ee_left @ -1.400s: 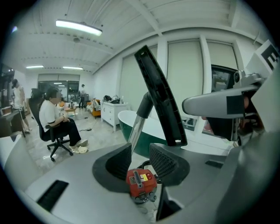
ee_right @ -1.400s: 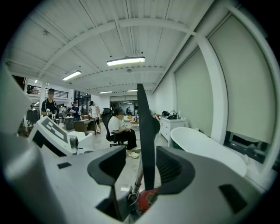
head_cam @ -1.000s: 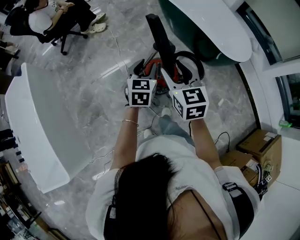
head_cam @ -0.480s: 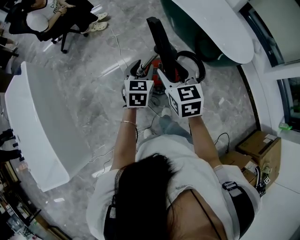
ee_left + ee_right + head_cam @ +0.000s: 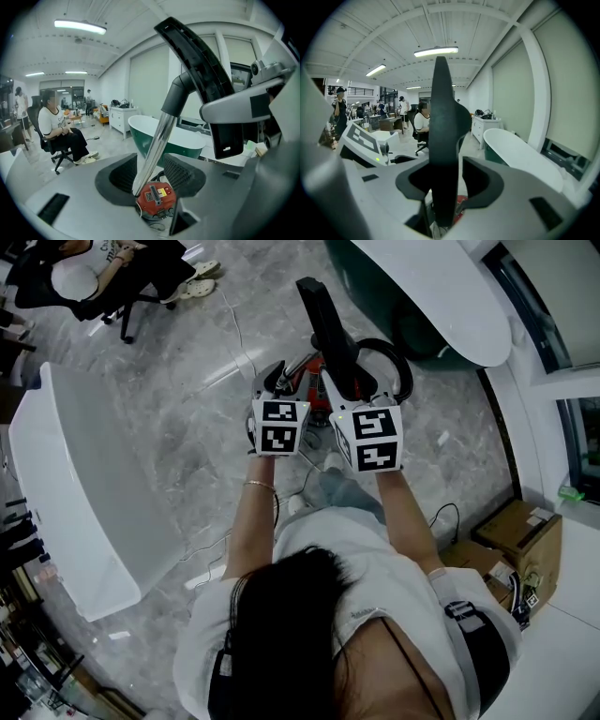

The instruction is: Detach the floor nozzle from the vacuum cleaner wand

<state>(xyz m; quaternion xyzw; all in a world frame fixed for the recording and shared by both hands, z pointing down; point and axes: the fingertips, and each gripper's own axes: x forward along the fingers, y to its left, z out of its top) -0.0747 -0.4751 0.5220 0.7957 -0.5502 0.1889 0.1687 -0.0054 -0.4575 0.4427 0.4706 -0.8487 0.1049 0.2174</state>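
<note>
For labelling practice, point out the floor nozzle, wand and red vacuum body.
floor nozzle [image 5: 197,61], left gripper view, black housing
wand [image 5: 160,143], left gripper view, chrome middle
red vacuum body [image 5: 156,199], left gripper view, top

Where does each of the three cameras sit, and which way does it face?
Head view: on the person's head, facing steeply down at the vacuum cleaner; shows hair, forearms, left tool and right tool.
Left gripper view: on the left tool, facing along its jaws at the shiny wand between them; right tool at right.
Right gripper view: on the right tool, facing along its just-closing jaws at the black floor nozzle between them; left tool at left.
Shared: both gripper views show the green bathtub and a seated person.
</note>
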